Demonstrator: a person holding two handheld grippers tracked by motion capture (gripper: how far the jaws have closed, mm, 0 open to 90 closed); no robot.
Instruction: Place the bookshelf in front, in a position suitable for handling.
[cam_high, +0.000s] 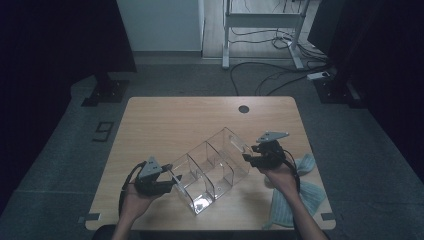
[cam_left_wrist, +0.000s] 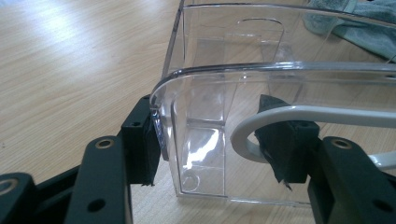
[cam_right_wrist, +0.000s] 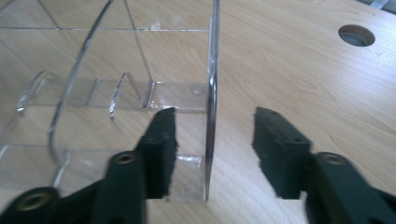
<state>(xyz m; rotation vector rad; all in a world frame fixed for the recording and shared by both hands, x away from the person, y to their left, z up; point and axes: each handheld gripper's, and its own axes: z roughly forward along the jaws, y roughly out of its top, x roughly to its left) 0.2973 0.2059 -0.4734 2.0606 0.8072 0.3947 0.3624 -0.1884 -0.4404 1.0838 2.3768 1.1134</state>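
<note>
A clear acrylic organizer (cam_high: 215, 165) with three compartments lies slantwise on the wooden table (cam_high: 170, 120). My left gripper (cam_high: 172, 179) is at its near left end. In the left gripper view the jaws (cam_left_wrist: 210, 130) clasp the organizer's rounded corner (cam_left_wrist: 205, 93), with the left pad against the side wall and the right pad at the front wall. A white cable loop (cam_left_wrist: 261, 121) crosses that pad. My right gripper (cam_high: 247, 157) is at the far right end. Its jaws (cam_right_wrist: 215, 114) straddle the end wall (cam_right_wrist: 211, 93), and neither pad touches it.
A blue-green cloth (cam_high: 305, 192) lies at the table's right front corner, beside the right forearm; its edge (cam_left_wrist: 359, 28) shows behind the organizer. A round cable hole (cam_high: 243, 109) sits near the table's far edge. Beyond the table are stands and floor cables.
</note>
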